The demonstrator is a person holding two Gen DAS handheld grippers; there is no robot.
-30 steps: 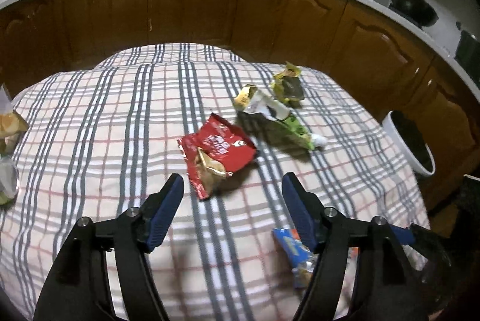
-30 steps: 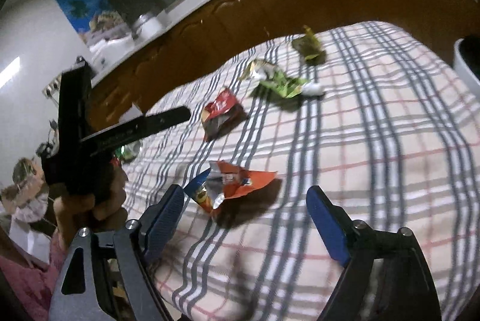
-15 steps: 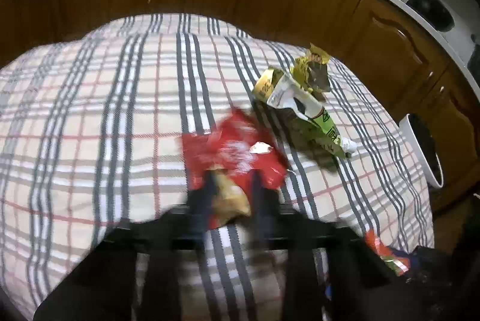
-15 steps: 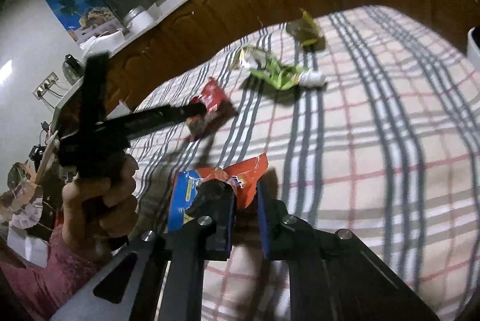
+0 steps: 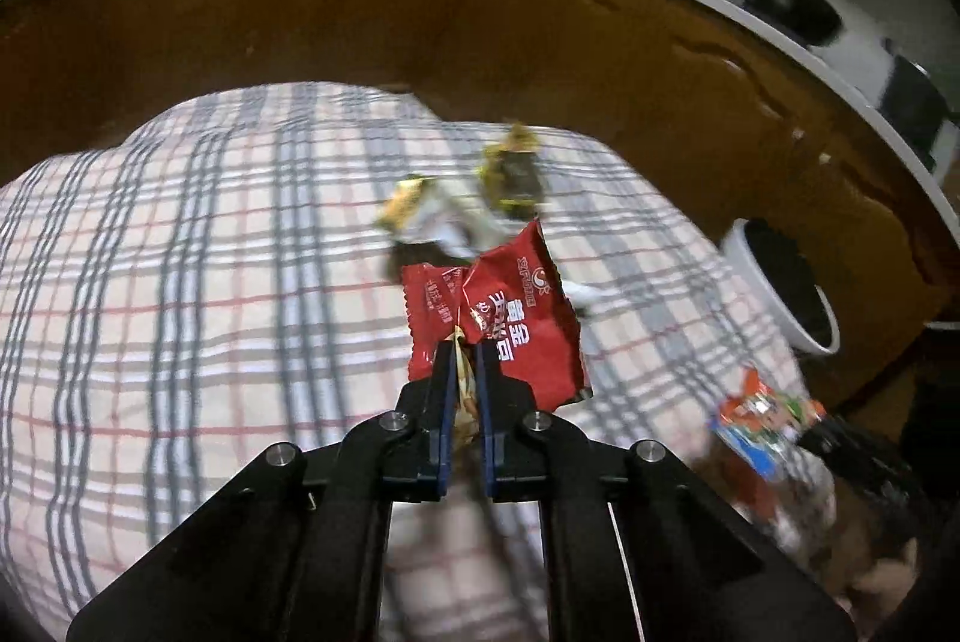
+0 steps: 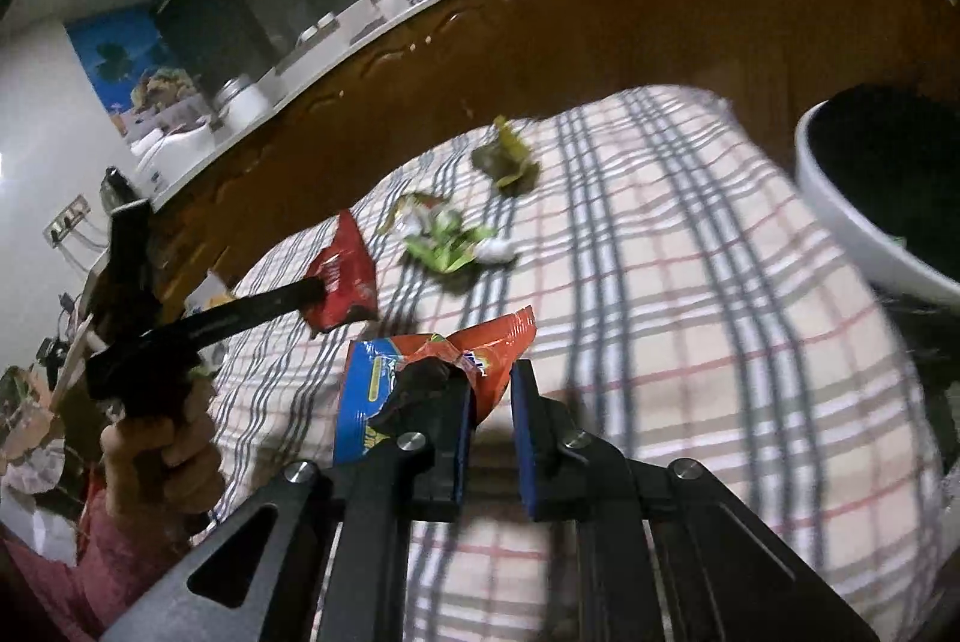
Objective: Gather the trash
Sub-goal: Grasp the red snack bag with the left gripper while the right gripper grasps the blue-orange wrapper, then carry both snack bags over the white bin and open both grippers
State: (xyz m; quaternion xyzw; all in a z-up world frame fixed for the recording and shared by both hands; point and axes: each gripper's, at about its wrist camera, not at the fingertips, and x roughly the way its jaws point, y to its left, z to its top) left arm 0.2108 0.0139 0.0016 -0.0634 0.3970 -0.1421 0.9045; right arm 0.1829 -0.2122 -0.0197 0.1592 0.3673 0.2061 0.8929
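Note:
My left gripper (image 5: 463, 354) is shut on a red snack wrapper (image 5: 510, 324) and holds it above the checked tablecloth (image 5: 180, 282). It also shows from the side in the right wrist view (image 6: 342, 276). My right gripper (image 6: 489, 378) is shut on an orange and blue wrapper (image 6: 420, 372), lifted off the cloth; it also shows in the left wrist view (image 5: 762, 414). A green and white wrapper (image 6: 450, 240) and a dark yellow-edged wrapper (image 6: 507, 156) lie on the cloth further back.
A white bin with a dark liner (image 6: 876, 198) stands beside the table's right edge, also in the left wrist view (image 5: 780, 294). Brown cabinets (image 5: 420, 30) under a grey counter curve behind the table. A hand (image 6: 156, 456) holds the left gripper.
Both grippers went from open to shut, each on a wrapper. Both wrappers are now lifted off the cloth and both views have swung toward the bin side.

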